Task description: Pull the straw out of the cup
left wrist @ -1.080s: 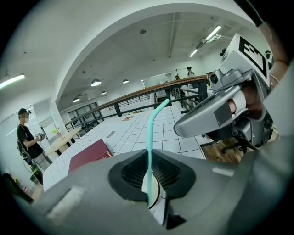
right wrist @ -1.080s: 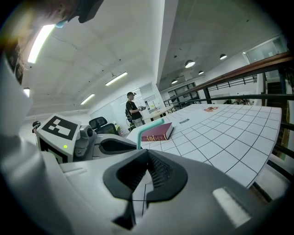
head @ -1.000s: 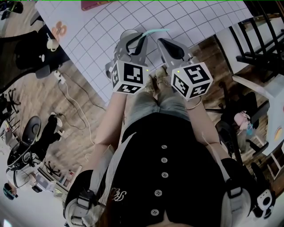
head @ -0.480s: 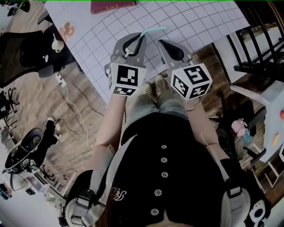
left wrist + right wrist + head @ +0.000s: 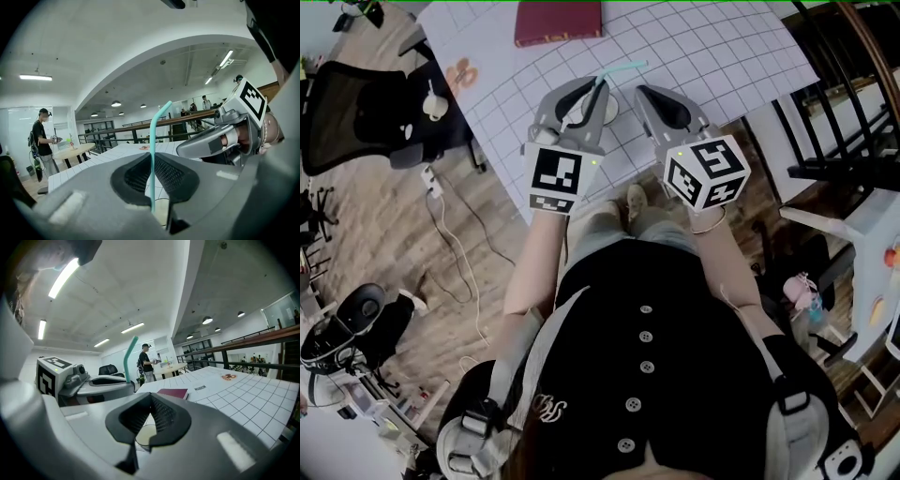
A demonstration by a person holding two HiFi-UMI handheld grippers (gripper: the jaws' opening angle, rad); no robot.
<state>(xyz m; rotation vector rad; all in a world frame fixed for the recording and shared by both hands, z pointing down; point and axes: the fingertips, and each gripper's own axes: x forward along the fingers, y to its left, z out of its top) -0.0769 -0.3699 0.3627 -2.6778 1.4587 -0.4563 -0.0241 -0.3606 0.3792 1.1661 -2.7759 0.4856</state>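
Left hand-held gripper (image 5: 152,158) is clamping the teal straw (image 5: 153,136) upright over the worktop's (image 5: 703,47) near edge, while the right hand-held gripper's (image 5: 151,399) jaws are sitting together above the cup (image 5: 146,436); the straw is looking light, bendy and crushable, favouring a gentle mid-shaft pinch.

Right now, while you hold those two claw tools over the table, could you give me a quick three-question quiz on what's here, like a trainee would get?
1. True or false: the teal straw is pinched between the jaws of the left gripper.
2. What lies at the far end of the gridded table? A) a dark red book B) a laptop C) a plate
3. Is the straw's top end straight or bent?
Key: 1 true; 2 A; 3 bent.
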